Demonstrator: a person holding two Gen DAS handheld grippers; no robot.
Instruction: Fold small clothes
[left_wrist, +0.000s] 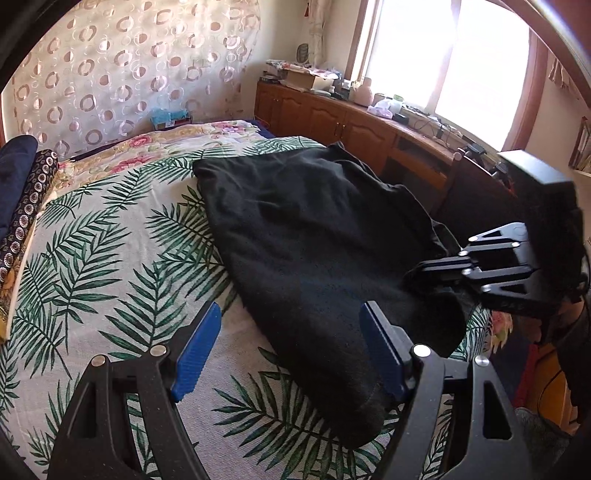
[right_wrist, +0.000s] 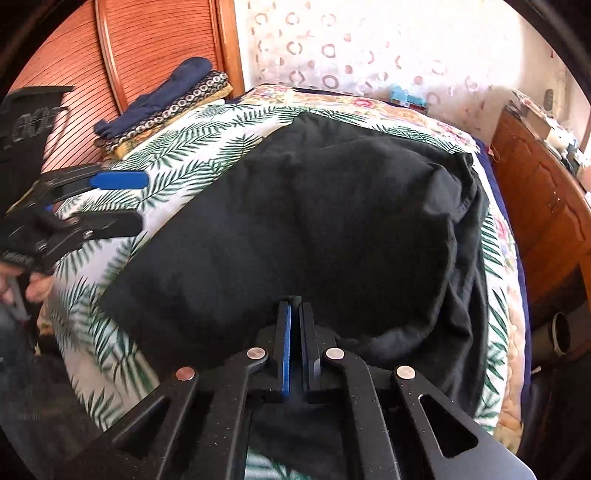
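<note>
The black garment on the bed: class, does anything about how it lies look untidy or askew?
Yes. The black garment lies slanted across the palm-leaf bedspread, and its far right side is bunched, with an edge rolled over itself. The right gripper is shut on its near edge; the left gripper is open.

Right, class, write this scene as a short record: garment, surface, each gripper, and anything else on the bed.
garment: black cloth, spread out and wrinkled, partly folded
surface: bed with a palm-leaf cover
left gripper: open, above the near edge of the cloth, nothing held
right gripper: shut on the cloth's edge
other: folded pile at the far corner of the bed
</note>
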